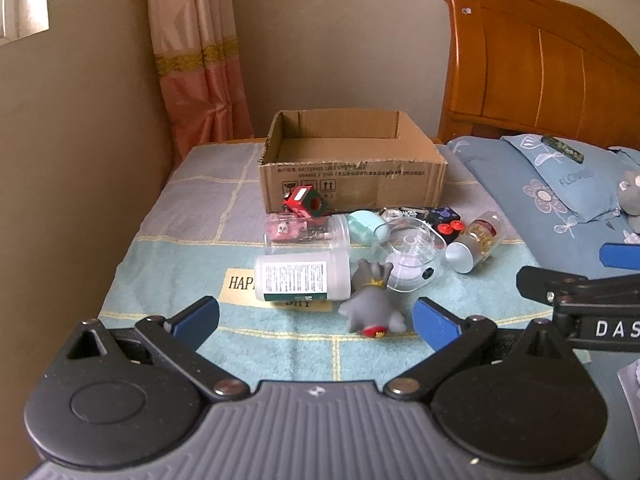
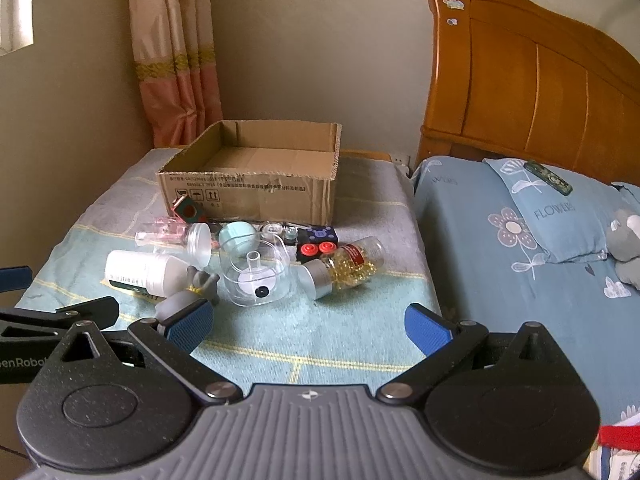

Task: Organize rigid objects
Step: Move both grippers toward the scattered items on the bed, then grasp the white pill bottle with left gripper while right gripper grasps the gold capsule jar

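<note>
On the towel-covered table point(image 1: 168, 240), before one open cardboard box point(image 1: 352, 184), I count three bottles lying on their sides: one white bottle point(image 1: 302, 280), axis left-right, one clear bottle point(image 1: 308, 230), one capsule bottle point(image 2: 344, 266). One grey toy point(image 1: 372, 306) lies nearby. My left gripper point(image 1: 316, 318) and right gripper point(image 2: 310, 324) gape wide, holding nothing.

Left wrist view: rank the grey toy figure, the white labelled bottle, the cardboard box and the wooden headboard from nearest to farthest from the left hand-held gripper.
1. Grey toy figure, just ahead, right of centre.
2. White labelled bottle, lying on its side, slightly behind.
3. Cardboard box, behind the clutter.
4. Wooden headboard, far right.
</note>
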A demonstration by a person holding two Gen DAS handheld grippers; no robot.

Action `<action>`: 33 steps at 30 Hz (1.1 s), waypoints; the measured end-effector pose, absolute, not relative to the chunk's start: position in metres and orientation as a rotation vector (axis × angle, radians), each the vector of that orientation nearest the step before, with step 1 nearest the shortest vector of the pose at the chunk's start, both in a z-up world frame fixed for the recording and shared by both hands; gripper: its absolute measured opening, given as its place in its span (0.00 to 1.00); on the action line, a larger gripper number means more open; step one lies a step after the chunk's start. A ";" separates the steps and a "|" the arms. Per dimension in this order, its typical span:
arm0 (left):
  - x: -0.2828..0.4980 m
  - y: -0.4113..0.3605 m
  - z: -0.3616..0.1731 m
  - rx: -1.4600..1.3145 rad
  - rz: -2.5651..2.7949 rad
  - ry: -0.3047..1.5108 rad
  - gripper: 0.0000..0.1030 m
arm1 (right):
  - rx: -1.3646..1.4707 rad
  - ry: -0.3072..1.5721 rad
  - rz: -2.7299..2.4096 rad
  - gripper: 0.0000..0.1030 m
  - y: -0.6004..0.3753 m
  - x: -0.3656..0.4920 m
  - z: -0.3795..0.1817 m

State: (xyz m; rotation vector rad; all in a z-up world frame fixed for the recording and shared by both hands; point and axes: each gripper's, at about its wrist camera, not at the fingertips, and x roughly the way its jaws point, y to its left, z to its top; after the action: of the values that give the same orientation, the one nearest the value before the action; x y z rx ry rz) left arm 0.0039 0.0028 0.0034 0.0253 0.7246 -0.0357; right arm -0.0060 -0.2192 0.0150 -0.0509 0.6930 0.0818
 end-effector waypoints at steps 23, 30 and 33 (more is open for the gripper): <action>0.049 0.012 -0.020 0.071 -0.104 0.744 0.99 | -0.121 0.708 0.191 1.00 -0.228 0.025 -0.018; 0.073 0.013 -0.037 0.064 -0.103 0.786 0.99 | -0.131 0.723 0.220 1.00 -0.230 0.036 -0.029; 0.082 0.014 -0.045 0.054 -0.100 0.797 0.99 | -0.124 0.731 0.228 1.00 -0.230 0.041 -0.033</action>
State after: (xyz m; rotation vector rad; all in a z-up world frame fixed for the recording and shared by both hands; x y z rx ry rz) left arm 0.0822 0.0137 -0.0446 0.0536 0.7971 -0.1002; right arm 0.0408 -0.2299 -0.0328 -0.1243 0.7307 0.2278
